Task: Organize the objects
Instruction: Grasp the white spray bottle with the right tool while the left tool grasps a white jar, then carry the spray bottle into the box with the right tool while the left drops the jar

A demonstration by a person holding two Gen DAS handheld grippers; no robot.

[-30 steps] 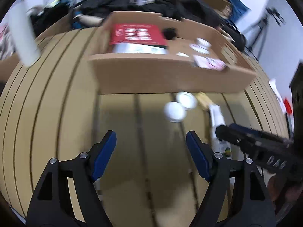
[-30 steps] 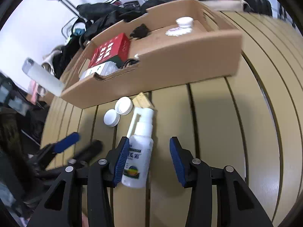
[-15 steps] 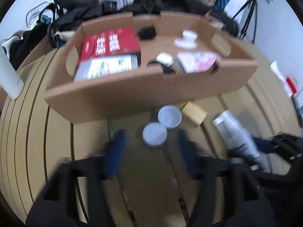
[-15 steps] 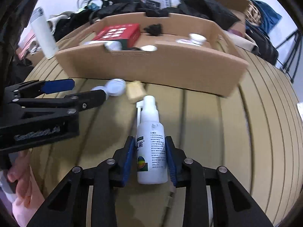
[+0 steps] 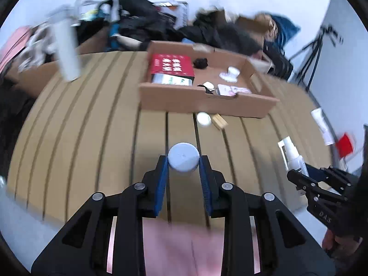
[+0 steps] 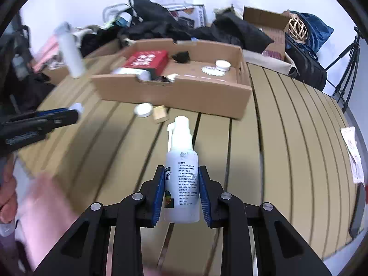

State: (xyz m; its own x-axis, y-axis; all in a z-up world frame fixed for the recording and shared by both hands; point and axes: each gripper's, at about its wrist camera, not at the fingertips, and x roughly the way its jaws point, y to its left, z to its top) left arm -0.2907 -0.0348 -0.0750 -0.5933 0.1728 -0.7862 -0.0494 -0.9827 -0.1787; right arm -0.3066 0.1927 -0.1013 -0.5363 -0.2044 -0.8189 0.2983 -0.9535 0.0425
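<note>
My left gripper (image 5: pixel 183 163) is shut on a round white lid (image 5: pixel 183 160) and holds it above the slatted wooden table (image 5: pixel 92 126). My right gripper (image 6: pixel 181 177) is shut on a white spray bottle (image 6: pixel 181 172), nozzle pointing away, lifted off the table. The bottle also shows in the left wrist view (image 5: pixel 292 155). A second white lid (image 5: pixel 203 119) and a small wooden block (image 5: pixel 219 121) lie on the table in front of an open cardboard box (image 5: pixel 207 102). The box holds a red box (image 5: pixel 171 65), a black clump and small white items.
A tall white cylinder (image 5: pixel 66 53) stands at the table's far left. Bags, dark clothing and boxes pile up behind the table (image 6: pixel 184 27). Paper packets (image 6: pixel 353 154) lie at the table's right edge. A tripod (image 6: pixel 347 69) stands at the far right.
My left gripper closed on one white lid and lifted it back from the box. My right gripper closed on the spray bottle and raised it off the table.
</note>
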